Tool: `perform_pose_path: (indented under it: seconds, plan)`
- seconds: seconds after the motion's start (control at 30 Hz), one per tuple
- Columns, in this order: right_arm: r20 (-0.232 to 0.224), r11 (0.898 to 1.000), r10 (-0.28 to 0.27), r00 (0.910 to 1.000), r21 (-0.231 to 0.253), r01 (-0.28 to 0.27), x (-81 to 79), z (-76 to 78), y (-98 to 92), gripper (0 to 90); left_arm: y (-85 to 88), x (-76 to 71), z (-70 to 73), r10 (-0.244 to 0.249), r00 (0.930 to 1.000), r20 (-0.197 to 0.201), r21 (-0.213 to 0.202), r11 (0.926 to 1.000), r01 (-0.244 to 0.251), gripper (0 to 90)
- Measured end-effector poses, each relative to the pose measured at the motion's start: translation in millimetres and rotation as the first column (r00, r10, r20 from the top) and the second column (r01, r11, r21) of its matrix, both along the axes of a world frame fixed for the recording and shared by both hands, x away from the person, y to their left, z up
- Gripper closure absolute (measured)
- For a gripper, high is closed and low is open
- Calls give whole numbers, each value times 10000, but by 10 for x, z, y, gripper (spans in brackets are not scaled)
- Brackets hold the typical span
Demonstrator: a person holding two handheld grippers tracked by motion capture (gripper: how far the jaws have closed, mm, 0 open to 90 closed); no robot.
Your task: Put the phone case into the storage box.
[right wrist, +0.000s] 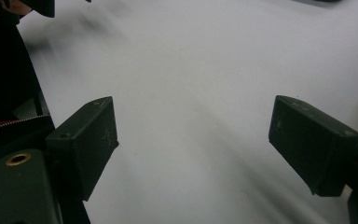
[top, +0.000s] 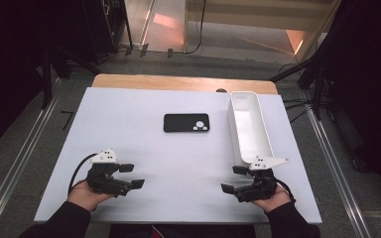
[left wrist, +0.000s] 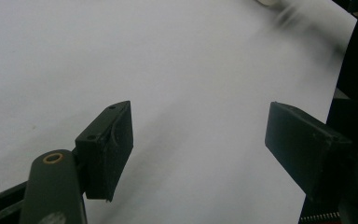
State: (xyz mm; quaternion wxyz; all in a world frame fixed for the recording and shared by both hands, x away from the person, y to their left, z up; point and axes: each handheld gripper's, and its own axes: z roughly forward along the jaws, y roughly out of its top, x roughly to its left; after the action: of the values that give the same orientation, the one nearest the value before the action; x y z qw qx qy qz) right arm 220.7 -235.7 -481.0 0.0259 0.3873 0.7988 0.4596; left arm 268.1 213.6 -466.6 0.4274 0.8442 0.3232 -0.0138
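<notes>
A black phone [top: 186, 122] lies face down near the middle of the white table [top: 144, 148], camera lenses toward its right end. A long white tray [top: 249, 126] stands to its right, running front to back. My left gripper [top: 132, 176] rests near the front left, open, its jaws pointing right with nothing between them. My right gripper [top: 233, 179] sits at the front right just below the tray's near end, open and empty, jaws pointing left. In the left gripper view the open left gripper [left wrist: 200, 149] frames bare table. The right gripper [right wrist: 193, 149] likewise frames bare table in its own view.
The table's wooden far edge [top: 183, 82] borders a grey floor with metal rails [top: 10, 173] on both sides. Dark stands and cables [top: 302, 106] sit beyond the right rear corner. White tabletop stretches between the two grippers.
</notes>
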Motion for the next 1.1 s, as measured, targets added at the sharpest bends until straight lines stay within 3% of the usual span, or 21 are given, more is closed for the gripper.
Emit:
perform_pose_path:
  seconds: [0.6, 0.83, 1.03, 1.1]
  plan:
    - [-48, 9993, -236, 9997, -301, 235, -4, 0, -20, 138, 10, 5, 4, 69, 9998, -186, 118, 9999, -66, 233]
    - [-57, 9985, -308, 9995, -450, 306, -4, -6, -33, 138, 6, 8, 2, 163, 9995, -263, -24, 9999, -164, 233]
    - [-104, 9984, -300, 9995, -486, 294, -4, -10, -33, 138, 6, 23, 7, 241, 9972, -707, 65, 9997, -237, 233]
    - [-115, 9984, -292, 9995, -495, 286, -2, -12, -33, 138, 9, 27, 7, 237, 9974, -674, 102, 9997, -230, 233]
